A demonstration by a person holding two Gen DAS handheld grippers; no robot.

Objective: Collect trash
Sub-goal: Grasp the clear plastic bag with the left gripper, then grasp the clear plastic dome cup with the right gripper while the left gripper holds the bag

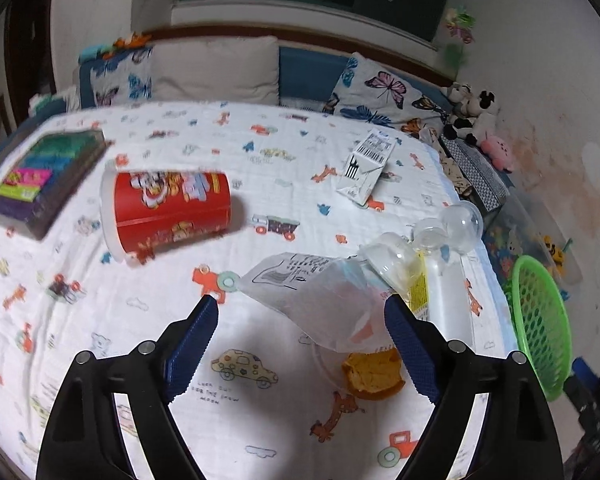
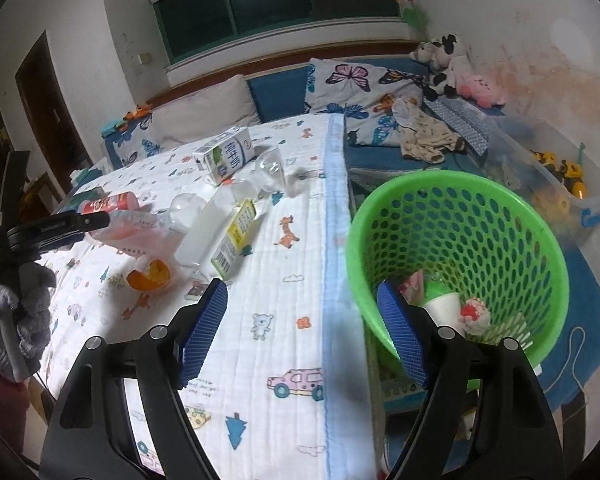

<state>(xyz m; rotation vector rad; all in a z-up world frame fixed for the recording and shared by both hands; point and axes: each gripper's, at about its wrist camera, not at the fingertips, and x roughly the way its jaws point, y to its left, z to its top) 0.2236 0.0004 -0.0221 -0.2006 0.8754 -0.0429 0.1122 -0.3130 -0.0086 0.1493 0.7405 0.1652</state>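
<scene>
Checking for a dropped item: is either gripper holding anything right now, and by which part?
Nothing is held. The left gripper stands open above the crumpled plastic bag; the right gripper is open and empty beside the green basket.

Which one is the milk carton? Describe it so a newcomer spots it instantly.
Start at the bed's white cartoon-print quilt. Go to the litter pile near its blue-trimmed edge, then look past it toward the pillows. The white-and-green rectangular milk carton lies there on its side, the only boxy, printed item among clear plastic pieces.
</scene>
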